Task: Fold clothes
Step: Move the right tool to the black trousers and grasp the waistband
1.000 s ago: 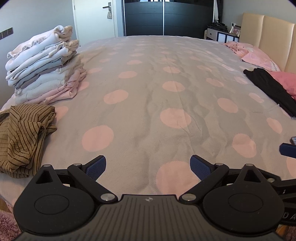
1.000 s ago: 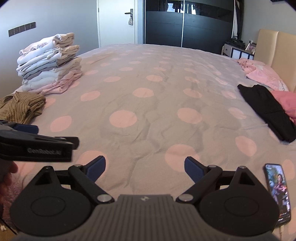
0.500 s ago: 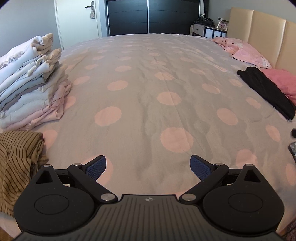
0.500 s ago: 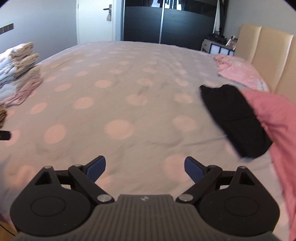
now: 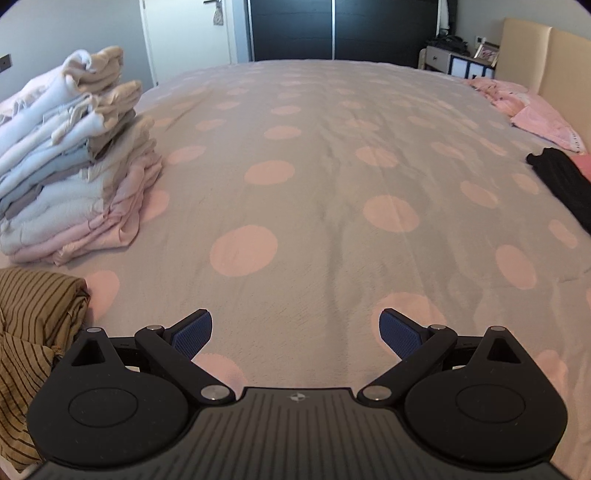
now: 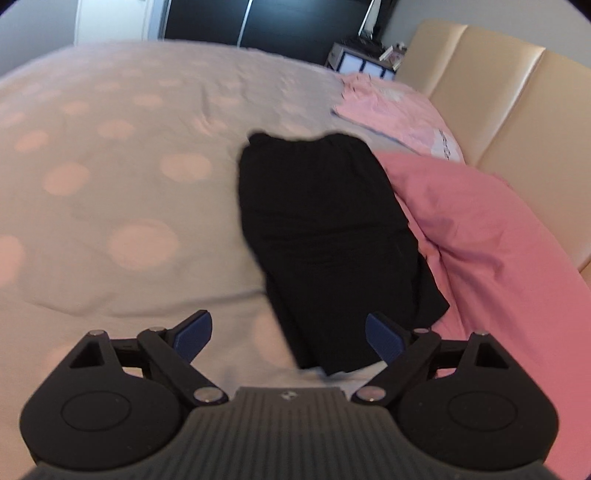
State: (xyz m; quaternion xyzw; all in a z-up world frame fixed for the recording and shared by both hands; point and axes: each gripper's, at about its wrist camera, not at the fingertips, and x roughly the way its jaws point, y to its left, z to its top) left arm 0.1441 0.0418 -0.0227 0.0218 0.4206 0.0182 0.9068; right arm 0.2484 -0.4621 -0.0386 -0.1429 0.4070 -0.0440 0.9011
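A black garment [image 6: 328,236] lies flat on the polka-dot bedspread [image 6: 122,192], partly over a pink cloth [image 6: 491,258]. My right gripper [image 6: 288,336] is open and empty, right over the garment's near end. In the left wrist view the black garment [image 5: 565,184] shows at the far right. My left gripper [image 5: 295,332] is open and empty above the bare bedspread [image 5: 314,184]. A stack of folded clothes [image 5: 70,162] stands at the left, with a crumpled brown striped garment [image 5: 33,332] in front of it.
A pink folded garment [image 6: 399,107] lies by the beige headboard [image 6: 498,103]. It also shows in the left wrist view [image 5: 524,107]. A dark wardrobe [image 5: 347,29], a white door [image 5: 192,37] and a bedside unit [image 5: 454,59] stand beyond the bed.
My right gripper has swung right and forward until the black garment fills its view. My left gripper has moved forward over the bed toward the folded stack. Both stay open.
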